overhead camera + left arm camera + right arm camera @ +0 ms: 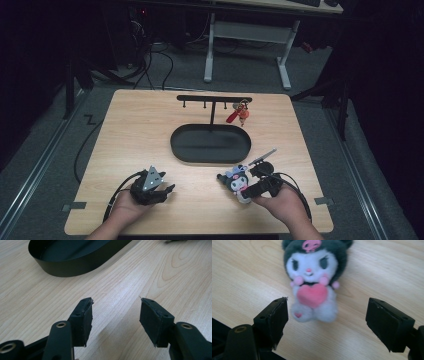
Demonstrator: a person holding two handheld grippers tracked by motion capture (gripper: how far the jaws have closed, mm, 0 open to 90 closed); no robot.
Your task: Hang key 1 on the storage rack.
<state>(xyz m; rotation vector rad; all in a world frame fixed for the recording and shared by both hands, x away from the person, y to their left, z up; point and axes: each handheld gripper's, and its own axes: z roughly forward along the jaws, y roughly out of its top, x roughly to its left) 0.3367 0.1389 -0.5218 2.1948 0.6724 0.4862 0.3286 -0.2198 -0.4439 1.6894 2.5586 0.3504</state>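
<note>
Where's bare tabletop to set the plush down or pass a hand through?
Free: the wide strip left of the black oval tray, and the near-centre patch between the left gripper and the plush toy. Crowded: the back-right under the hook rack with its hanging keychain, and the near-right corner around the right gripper.

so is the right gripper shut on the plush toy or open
Open. In the right gripper view the right gripper has its jaws spread wide, and the plush toy lies on the table just beyond them, untouched.
</note>
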